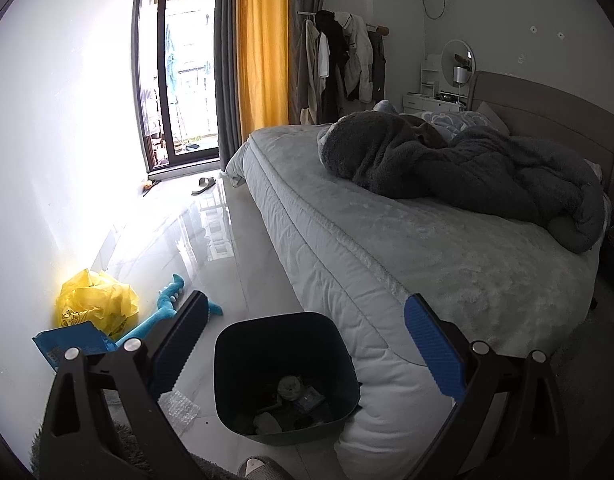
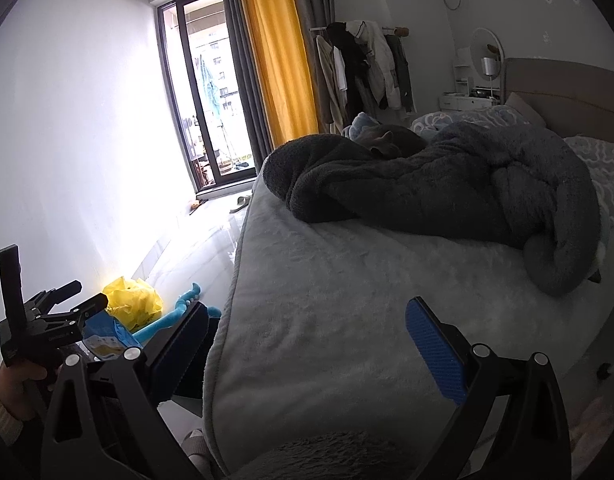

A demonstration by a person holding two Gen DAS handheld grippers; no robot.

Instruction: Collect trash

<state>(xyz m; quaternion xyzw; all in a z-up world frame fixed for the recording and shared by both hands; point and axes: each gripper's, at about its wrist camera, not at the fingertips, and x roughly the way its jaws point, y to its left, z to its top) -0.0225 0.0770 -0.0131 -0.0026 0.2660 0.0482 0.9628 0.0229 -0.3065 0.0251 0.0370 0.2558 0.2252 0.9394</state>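
Observation:
A dark trash bin (image 1: 287,376) stands on the floor against the bed's corner, with several bits of trash at its bottom. My left gripper (image 1: 307,340) is open and empty, held above the bin. A crumpled yellow plastic bag (image 1: 97,302) lies by the wall, with a blue packet (image 1: 73,344) in front of it and a clear bubble-wrap piece (image 1: 179,404) beside the bin. My right gripper (image 2: 307,344) is open and empty above the bed's near corner. The yellow bag (image 2: 133,302) and blue packet (image 2: 107,338) also show in the right wrist view.
A grey bed (image 1: 407,240) with a dark bundled blanket (image 1: 447,168) fills the right side. A teal toy (image 1: 167,308) lies on the glossy floor. A slipper (image 1: 205,184) lies near the balcony door. A grey rug (image 1: 119,452) is at my feet.

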